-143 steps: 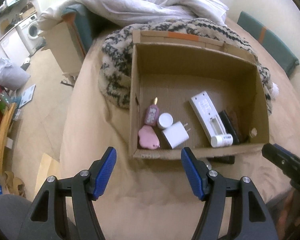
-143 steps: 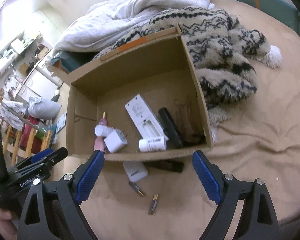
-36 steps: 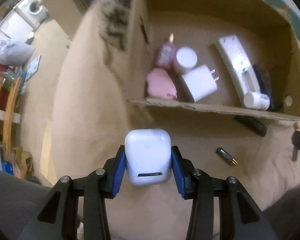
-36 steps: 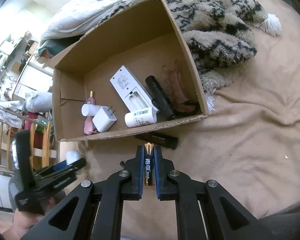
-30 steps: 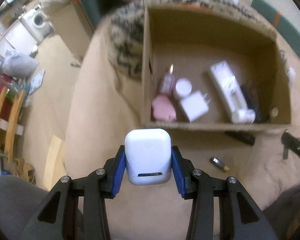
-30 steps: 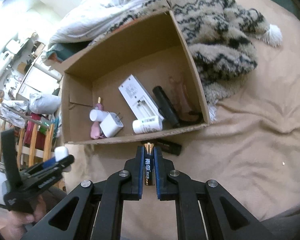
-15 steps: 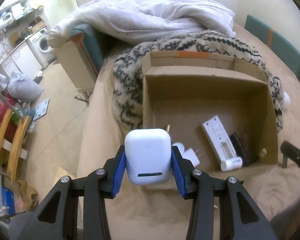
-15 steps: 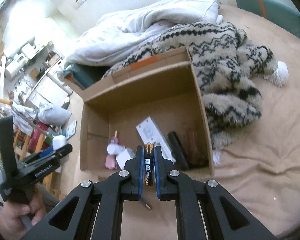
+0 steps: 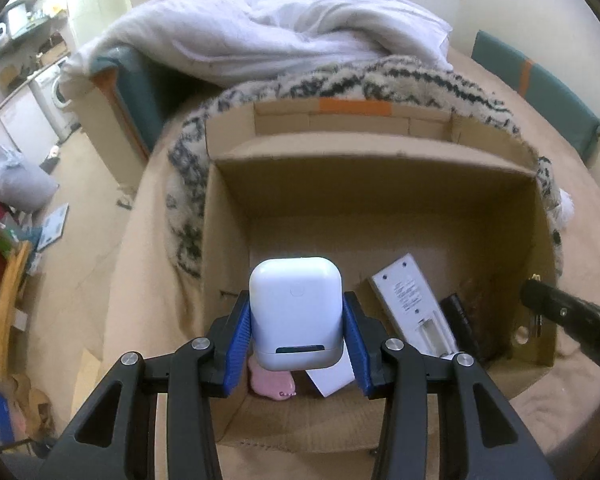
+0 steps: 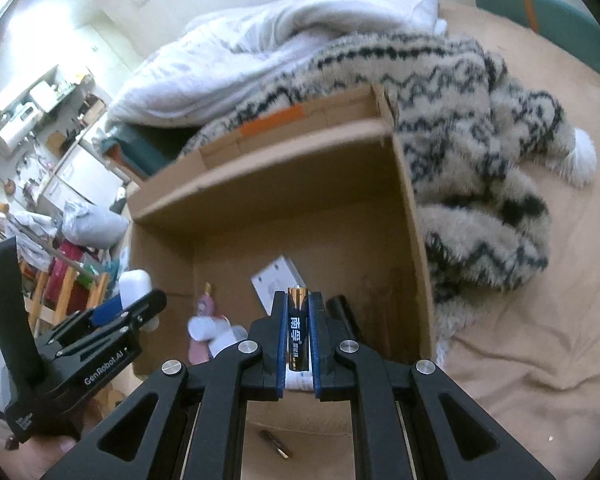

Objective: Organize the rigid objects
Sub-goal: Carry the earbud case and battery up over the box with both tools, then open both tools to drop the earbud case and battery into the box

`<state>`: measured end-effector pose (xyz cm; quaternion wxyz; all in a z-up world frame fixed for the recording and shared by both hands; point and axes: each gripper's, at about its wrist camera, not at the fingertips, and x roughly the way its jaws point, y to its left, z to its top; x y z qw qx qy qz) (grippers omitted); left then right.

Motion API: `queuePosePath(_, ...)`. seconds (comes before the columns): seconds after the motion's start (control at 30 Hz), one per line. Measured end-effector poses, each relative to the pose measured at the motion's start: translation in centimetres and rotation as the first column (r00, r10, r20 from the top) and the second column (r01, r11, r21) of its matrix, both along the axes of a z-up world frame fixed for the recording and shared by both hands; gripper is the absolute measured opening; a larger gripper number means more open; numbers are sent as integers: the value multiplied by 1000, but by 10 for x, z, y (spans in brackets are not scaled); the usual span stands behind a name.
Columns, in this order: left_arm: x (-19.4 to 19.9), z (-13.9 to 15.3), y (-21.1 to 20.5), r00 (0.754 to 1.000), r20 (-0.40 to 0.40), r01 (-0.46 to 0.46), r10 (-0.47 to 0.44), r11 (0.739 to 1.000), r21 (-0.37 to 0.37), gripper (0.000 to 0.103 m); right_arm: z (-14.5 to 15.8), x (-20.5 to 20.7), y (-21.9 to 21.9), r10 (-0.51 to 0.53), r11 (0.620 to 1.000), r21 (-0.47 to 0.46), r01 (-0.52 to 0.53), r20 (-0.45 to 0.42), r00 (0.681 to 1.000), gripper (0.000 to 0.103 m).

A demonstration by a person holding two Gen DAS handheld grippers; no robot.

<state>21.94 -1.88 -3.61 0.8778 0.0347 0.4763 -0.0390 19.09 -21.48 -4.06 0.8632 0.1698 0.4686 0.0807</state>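
Beige bedding covers the bed (image 10: 540,340), with a white duvet (image 9: 280,40) heaped across the top of both views and a patterned woolly blanket (image 10: 480,128) bunched around the far side of an open cardboard box (image 9: 372,204) at the centre.

At the lower centre of the left wrist view, the left gripper (image 9: 297,334) is clamped on the flat sides of a white earbud case (image 9: 296,314), held upright above the near left part of the box. That case looks light, hard and glossy, so it may slip; the grip across its broad faces seems sound.

At the lower centre of the right wrist view, the right gripper (image 10: 298,332) is nearly closed around a battery (image 10: 298,328), standing on end above the near wall. Small, stiff and smooth, it could roll once dropped.

Both grippers tilt down toward the box floor, where a white remote (image 9: 414,308), a pink item (image 9: 271,384) and a black object (image 9: 460,328) lie. Another battery (image 10: 275,444) lies outside, at the bottom of the right view.
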Motion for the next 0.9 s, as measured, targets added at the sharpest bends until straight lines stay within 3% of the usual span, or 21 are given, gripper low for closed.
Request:
queuePosePath(0.23,1,-25,1,999,-40,-7,7,1000,7,40,-17,3,13,26,999,-43,-28,-49,998,11)
queuePosePath(0.63,0,-29,-2,1000,-27,3,-2,999,42,40,-28,3,9,-9,998,-63,4,-82,997,11)
queuePosePath(0.9,-3,-23,0,1000,1,-7,7,999,53,40,-21,1,6,-24,999,-48,22,-44,999,11)
